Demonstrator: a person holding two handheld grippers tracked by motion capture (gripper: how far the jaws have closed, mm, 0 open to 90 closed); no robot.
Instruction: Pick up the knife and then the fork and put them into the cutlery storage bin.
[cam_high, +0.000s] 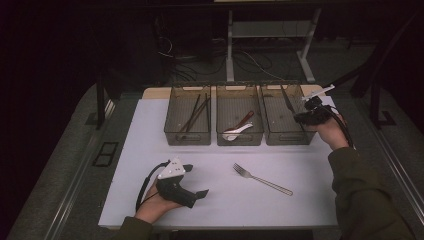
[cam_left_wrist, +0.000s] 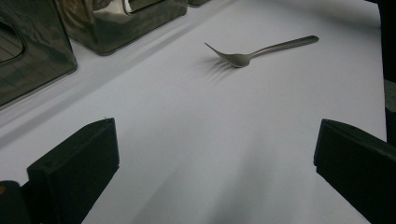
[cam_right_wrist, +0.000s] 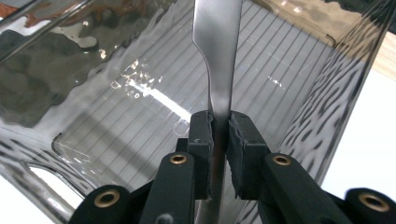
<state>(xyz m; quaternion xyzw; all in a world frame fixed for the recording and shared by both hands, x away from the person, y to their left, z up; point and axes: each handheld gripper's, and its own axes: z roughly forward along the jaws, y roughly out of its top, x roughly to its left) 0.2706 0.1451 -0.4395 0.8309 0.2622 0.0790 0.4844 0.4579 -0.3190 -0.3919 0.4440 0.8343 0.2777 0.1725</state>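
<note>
Left gripper: low on the white mat near the front edge, held in the person's left hand; jaws spread wide with nothing between them.
Fork: flat on the mat, right of the left gripper, apart from it.
Right gripper: over the right bin, jaws closed on a flat metal handle; I cannot tell which utensil it is.
Middle bin: holds a white spoon and a reddish one.
Left bin: holds dark chopsticks.
</note>
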